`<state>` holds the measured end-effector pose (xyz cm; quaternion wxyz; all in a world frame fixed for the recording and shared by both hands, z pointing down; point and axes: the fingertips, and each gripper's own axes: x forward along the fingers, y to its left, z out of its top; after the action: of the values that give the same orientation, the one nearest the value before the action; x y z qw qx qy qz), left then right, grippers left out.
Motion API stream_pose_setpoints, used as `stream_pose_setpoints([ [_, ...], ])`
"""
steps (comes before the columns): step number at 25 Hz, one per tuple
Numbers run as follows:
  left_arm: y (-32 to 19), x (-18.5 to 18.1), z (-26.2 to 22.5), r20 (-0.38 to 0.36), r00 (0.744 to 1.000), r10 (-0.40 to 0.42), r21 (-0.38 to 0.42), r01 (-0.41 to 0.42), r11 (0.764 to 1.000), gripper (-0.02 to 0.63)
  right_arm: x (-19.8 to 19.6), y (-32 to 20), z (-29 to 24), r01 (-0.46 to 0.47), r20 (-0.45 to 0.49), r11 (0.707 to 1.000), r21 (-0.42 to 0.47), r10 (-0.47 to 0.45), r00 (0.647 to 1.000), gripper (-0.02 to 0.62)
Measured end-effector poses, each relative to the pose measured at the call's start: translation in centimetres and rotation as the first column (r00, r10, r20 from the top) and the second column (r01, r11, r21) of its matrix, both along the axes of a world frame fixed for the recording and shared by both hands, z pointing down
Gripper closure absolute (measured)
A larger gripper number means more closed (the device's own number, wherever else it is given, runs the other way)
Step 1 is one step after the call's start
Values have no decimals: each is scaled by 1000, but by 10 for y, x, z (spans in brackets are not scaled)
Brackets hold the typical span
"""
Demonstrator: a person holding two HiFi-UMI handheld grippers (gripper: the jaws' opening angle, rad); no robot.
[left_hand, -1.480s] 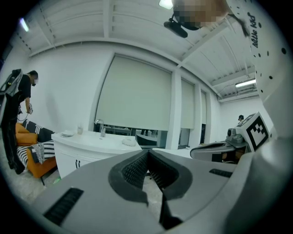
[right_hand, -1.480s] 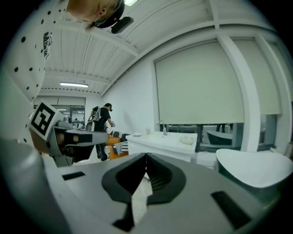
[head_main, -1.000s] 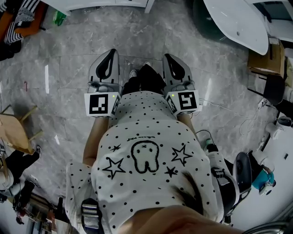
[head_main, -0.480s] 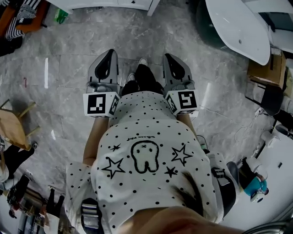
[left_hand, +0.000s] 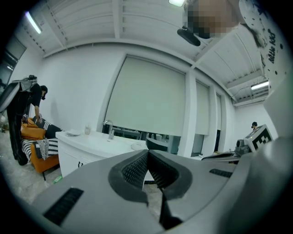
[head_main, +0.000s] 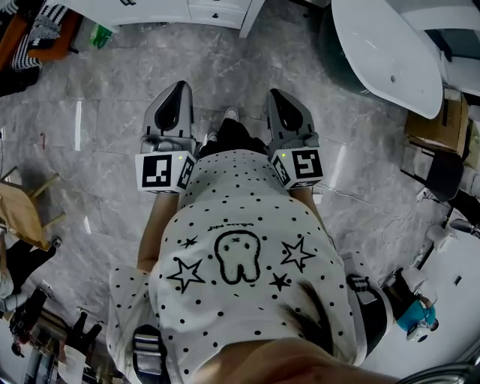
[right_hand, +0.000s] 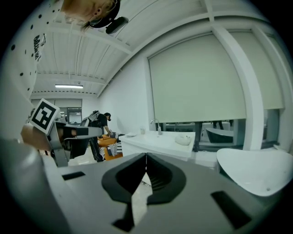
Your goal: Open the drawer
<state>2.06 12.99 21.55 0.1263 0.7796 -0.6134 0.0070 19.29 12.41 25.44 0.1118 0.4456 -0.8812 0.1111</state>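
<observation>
We hold the grey two-jaw left gripper (head_main: 181, 86) and the matching right gripper (head_main: 274, 94) side by side above the grey marble floor (head_main: 225, 67). Both sets of jaws are pressed together with nothing between them. The white drawer front (head_main: 215, 12) sits in the white vanity cabinet (head_main: 142, 9) ahead, well apart from both grippers.

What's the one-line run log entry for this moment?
left gripper: shut, empty | right gripper: shut, empty | white drawer cabinet: ahead across floor, untouched, fronts look closed | step: opening not started
</observation>
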Motion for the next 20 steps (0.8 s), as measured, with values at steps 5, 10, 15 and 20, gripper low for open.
stream_pose_setpoints([
  [5,-17,8,0,2,1000,0,3,0,1000,603,9,-16,0,11,-1,1000,6,-11,1000,581],
  [10,-28,16,4,-9,1000,-4,1,4,1000,603,23,-25,4,0,-10,1000,2,0,1000,581],
  [15,-38,11,12,-23,1000,0,-16,0,1000,603,21,-35,9,-12,-17,1000,-3,12,1000,581],
  [20,-61,4,20,-32,999,30,-26,-31,999,603,12,-53,15,-27,-25,1000,-8,27,999,581],
])
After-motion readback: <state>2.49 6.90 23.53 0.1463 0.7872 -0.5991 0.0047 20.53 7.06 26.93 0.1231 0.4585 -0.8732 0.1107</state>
